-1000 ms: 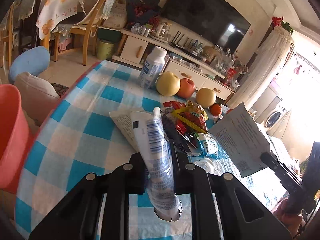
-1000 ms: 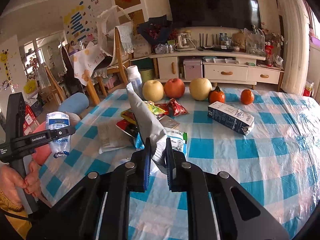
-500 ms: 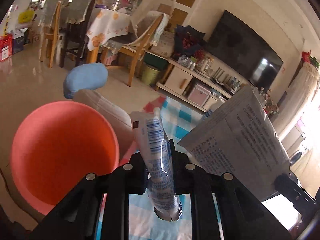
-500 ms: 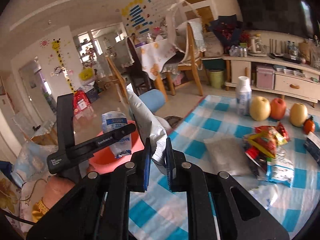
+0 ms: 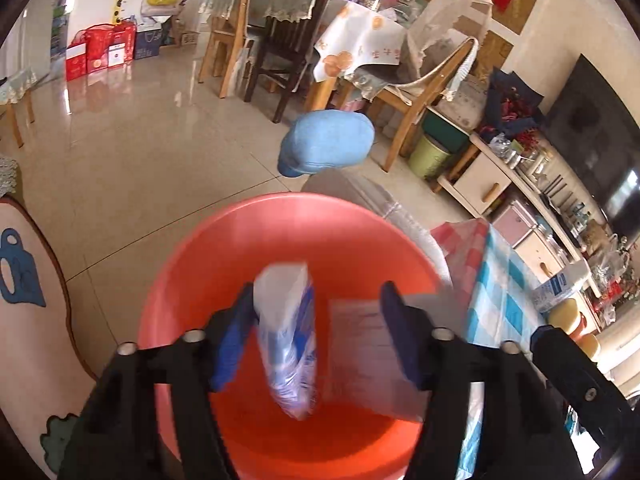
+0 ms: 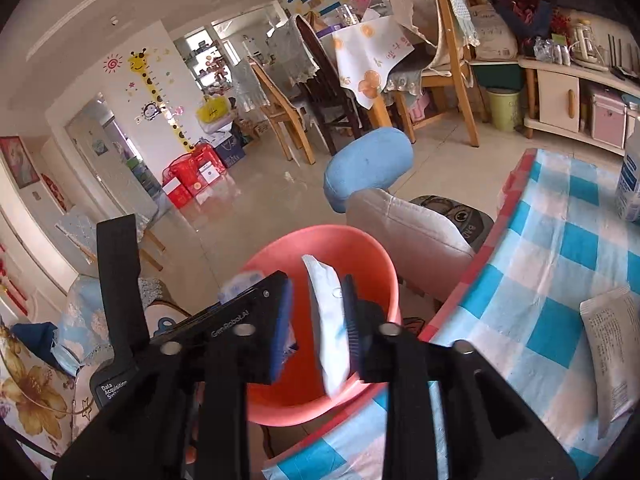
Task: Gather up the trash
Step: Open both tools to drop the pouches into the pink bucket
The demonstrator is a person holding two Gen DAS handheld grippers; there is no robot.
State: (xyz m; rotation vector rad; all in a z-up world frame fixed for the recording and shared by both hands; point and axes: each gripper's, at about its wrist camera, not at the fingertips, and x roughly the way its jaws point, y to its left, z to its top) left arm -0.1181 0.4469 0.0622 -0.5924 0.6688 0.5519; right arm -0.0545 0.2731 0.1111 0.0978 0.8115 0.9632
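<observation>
Between the spreading fingers of the left gripper (image 5: 316, 328), whose jaws are opening, a blue-and-white plastic wrapper (image 5: 290, 340) hangs blurred and loose, touching neither pad, over the red basin (image 5: 280, 224). Beside it the right gripper (image 6: 316, 320) is opening too, its grey printed packet (image 6: 330, 328) lying against one pad above the same basin, which sits just beside the blue-checked tablecloth (image 6: 560, 264).

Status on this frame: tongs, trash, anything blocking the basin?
Left tongs opening, blue-white wrapper loose between them, over the red basin. Right tongs opening, white packet against one finger. Basin mouth unobstructed.
</observation>
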